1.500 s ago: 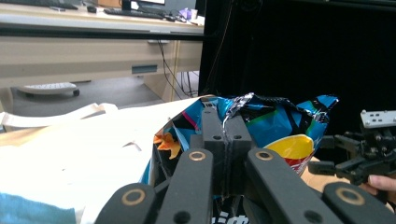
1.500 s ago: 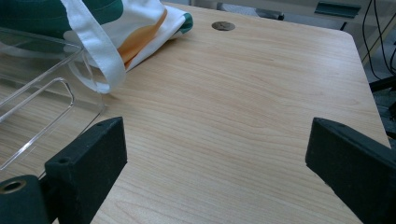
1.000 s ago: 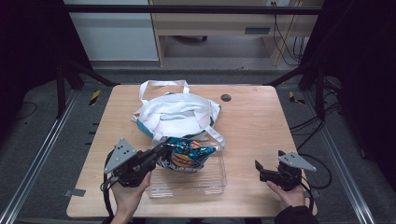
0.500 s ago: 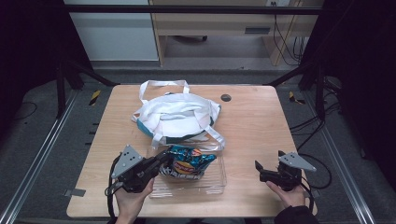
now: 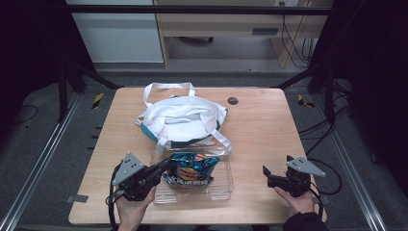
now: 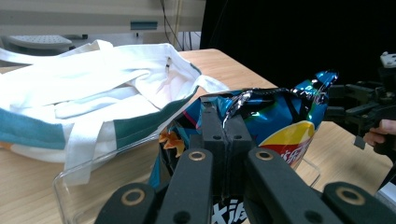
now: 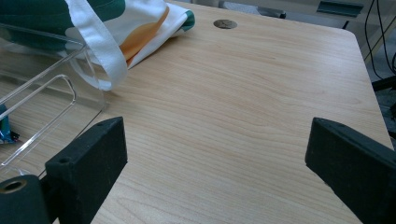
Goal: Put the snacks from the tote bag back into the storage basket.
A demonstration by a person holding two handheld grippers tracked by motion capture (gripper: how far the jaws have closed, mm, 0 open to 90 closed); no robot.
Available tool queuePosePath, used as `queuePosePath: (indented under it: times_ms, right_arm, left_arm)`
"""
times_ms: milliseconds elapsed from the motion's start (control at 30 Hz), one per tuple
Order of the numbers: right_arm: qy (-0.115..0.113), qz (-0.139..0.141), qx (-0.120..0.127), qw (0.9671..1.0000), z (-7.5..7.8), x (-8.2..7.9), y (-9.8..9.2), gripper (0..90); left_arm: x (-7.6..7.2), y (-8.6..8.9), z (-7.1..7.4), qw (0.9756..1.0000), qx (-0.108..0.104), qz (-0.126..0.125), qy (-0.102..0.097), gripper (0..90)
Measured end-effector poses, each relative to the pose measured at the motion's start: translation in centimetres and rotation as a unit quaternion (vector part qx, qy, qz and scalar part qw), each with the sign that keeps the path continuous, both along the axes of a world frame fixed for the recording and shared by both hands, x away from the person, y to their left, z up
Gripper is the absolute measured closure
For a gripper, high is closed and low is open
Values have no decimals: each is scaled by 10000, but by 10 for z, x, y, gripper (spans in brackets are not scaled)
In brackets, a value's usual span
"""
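A wooden table [image 5: 269, 125] is seen from above, with a clear plastic tray [image 5: 223, 185] near its front edge. A blue crisp packet [image 5: 192, 168] is held just over the tray, pinched at its crimped edge by the closed jaws of the left gripper [image 6: 223, 126]. The step in hand appears to be setting the packet down into the tray; next, the jaws would need to be opened and drawn back clear of the tray wall. A white cloth tote bag [image 5: 183, 118] lies at the table's centre, one strap draped on the tray's far rim. The right gripper [image 5: 267, 174], jaws spread wide and empty, rests near the front right corner.
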State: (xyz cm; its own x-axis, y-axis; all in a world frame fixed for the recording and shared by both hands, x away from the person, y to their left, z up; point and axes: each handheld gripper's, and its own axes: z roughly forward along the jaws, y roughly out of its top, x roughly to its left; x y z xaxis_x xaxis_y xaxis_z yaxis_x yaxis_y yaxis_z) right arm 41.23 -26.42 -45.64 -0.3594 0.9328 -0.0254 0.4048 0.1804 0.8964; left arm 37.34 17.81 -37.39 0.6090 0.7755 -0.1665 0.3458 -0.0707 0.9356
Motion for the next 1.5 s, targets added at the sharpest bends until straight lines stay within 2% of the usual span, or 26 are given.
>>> queuePosePath:
  times_ms: [233, 533, 1500]
  right_arm:
    - [3, 8, 2, 10000, 0, 0, 0, 58]
    - [5, 1, 0, 10000, 0, 0, 0, 58]
    - [35, 13, -32, 10000, -1, 2, 2, 58]
  left_arm:
    - [3, 2, -3, 9999, 21, 112, 111, 899]
    - [7, 3, -3, 9997, 43, 194, 128, 897]
    - [36, -3, 0, 9986, 27, 485, 222, 880]
